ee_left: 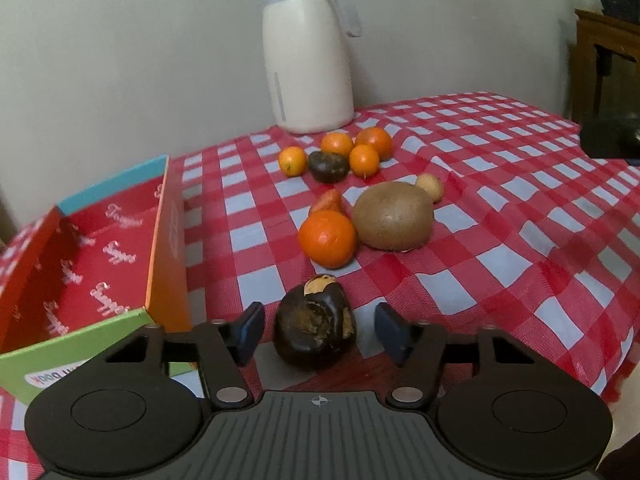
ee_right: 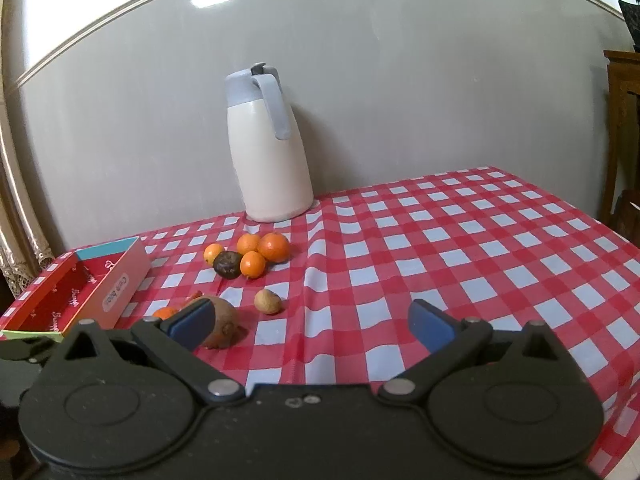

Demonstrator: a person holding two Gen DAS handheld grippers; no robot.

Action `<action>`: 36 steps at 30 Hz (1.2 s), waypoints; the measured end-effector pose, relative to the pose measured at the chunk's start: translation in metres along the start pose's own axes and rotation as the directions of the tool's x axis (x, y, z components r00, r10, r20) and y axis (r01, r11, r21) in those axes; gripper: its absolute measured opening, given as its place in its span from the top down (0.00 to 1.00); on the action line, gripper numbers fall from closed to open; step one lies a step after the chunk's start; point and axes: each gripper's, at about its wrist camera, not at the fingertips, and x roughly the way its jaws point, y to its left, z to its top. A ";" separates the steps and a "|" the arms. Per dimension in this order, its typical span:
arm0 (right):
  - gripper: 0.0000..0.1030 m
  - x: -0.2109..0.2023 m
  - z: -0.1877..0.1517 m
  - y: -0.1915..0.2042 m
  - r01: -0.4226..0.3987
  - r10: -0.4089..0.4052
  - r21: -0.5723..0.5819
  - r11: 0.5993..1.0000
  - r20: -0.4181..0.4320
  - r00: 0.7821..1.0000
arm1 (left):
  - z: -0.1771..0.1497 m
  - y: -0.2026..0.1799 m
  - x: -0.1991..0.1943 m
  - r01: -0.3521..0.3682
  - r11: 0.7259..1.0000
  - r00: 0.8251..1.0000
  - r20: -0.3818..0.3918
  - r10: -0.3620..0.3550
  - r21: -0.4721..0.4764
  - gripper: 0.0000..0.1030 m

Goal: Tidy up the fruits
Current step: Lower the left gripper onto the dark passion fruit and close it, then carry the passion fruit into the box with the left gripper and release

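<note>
The dark fruit (ee_left: pixel 316 328), glossy brown-black with a patch of peel torn away at its top, lies on the checked cloth of the desk (ee_left: pixel 500 216) near its front edge, directly between the blue pads of the left tongs (ee_left: pixel 320 330). The pads stand a little off its flanks on both sides, so the left tongs are apart, not yet pressing, with the fruit framed for a pinch; that placing reads as the lead-in to lifting it. The open cardboard box (ee_left: pixel 92 264), red-lined and seemingly empty, sits just to the left, which I take to be where sorted fruit should go, hence the choice of the nearest piece first.

The fruit is roundish, slightly taller than wide in the left wrist view, its long axis running away from the camera and a little upward, the torn end pointing toward the big orange (ee_left: pixel 327 238) and the brown oval fruit (ee_left: pixel 394 216) beyond. Farther back, four small oranges ring a second dark fruit (ee_left: pixel 328 166) in front of the white jug (ee_left: pixel 306 60).

The right tongs (ee_right: pixel 312 326) hang wide apart over bare cloth, holding nothing, and seem simply parked clear of the left side's work
</note>
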 end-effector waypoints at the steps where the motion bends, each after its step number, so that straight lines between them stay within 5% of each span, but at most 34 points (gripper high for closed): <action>1: 0.00 0.000 0.000 0.000 -0.002 0.002 -0.001 1.000 0.001 1.000 | -0.001 0.001 0.000 0.002 1.000 1.000 0.002 -0.002 -0.004 0.41; 5: 0.00 0.000 0.001 0.002 -0.014 0.014 0.000 1.000 0.003 1.000 | -0.004 0.002 0.001 0.012 1.000 1.000 0.002 -0.012 -0.013 0.54; 26: 0.00 -0.001 0.002 0.003 -0.019 0.019 0.014 1.000 0.005 1.000 | -0.002 0.008 -0.010 0.004 0.999 0.998 0.057 -0.001 -0.053 0.57; 36: 0.00 0.004 0.001 0.012 -0.033 0.033 0.000 0.999 -0.004 0.999 | 0.006 0.057 -0.037 -0.114 0.973 0.973 0.175 0.150 -0.203 0.57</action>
